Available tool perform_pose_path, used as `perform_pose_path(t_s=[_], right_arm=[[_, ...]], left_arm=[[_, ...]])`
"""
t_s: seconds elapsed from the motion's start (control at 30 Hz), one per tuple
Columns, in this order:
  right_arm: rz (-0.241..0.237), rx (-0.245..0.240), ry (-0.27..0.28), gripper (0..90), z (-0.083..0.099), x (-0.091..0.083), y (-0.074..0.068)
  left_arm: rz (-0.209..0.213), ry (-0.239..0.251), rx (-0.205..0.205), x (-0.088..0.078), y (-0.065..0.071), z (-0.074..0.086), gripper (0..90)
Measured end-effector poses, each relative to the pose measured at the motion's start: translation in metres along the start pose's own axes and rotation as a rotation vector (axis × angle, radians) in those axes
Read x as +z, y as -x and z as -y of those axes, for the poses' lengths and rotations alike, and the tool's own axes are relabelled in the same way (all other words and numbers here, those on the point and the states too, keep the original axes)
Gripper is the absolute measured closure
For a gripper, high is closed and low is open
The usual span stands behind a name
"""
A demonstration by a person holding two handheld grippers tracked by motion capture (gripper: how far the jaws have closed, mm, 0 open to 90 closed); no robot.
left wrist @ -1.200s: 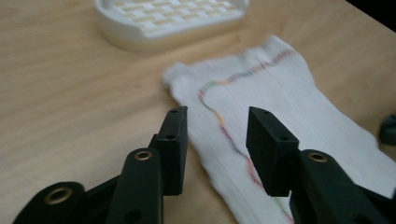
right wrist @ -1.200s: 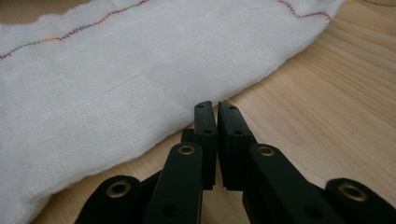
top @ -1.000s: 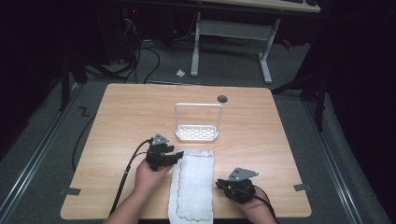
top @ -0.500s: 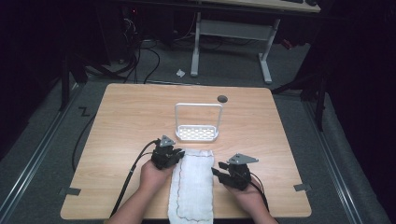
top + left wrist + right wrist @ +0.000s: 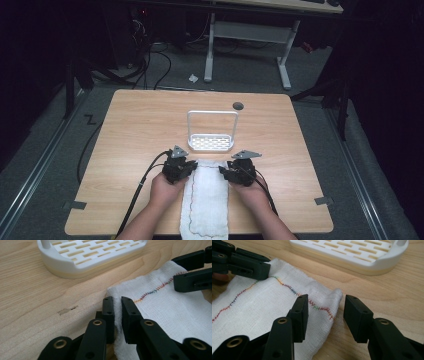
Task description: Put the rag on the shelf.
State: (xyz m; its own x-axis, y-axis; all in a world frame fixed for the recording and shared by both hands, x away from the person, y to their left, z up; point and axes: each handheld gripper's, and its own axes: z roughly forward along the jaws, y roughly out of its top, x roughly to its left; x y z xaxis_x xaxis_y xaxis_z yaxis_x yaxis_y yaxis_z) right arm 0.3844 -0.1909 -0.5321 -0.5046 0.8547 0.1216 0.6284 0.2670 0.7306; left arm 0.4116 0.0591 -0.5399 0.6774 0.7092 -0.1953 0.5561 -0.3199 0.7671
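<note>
You are looking at a white slotted rack (image 5: 210, 142) sitting on the wooden bench (image 5: 135, 130), its hooped handle standing upright. A dark round hole (image 5: 238, 105) is showing near the bench's far edge. Cables (image 5: 150, 65) are lying on the floor beyond.

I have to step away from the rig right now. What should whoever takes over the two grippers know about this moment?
Left gripper: jaws shut on the far left corner of the white woven cloth with multicoloured stitching.
Right gripper: jaws open, straddling the cloth's far right corner, not yet closed.
The cloth lies flat on the light wooden table, its near end at the table's edge; the white slotted plastic rack with a hoop handle stands just beyond it.
Done: left corner gripped.
Left: close the right jaws, then probably lift or fold.
</note>
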Motion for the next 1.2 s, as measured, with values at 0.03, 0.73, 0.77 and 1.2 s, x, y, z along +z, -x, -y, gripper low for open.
perform_pose_path(t_s=[0.03,0.73,0.77,1.2], right_arm=[[-0.010,0.006,-0.008,55.4,0.000,0.001,0.001],[-0.064,-0.033,0.031,86.3,0.005,0.002,0.000],[-0.056,-0.039,0.038,86.3,0.005,0.002,-0.001],[-0.036,-0.061,0.167,86.3,-0.002,-0.028,-0.012]], left_arm=[[0.000,0.000,0.000,0.000,0.000,0.000,81.5],[0.048,0.004,-0.082,-0.001,-0.008,0.001,83.8],[0.039,0.008,-0.074,-0.001,-0.006,0.001,83.9],[0.052,0.177,-0.040,-0.027,0.015,-0.007,84.1]])
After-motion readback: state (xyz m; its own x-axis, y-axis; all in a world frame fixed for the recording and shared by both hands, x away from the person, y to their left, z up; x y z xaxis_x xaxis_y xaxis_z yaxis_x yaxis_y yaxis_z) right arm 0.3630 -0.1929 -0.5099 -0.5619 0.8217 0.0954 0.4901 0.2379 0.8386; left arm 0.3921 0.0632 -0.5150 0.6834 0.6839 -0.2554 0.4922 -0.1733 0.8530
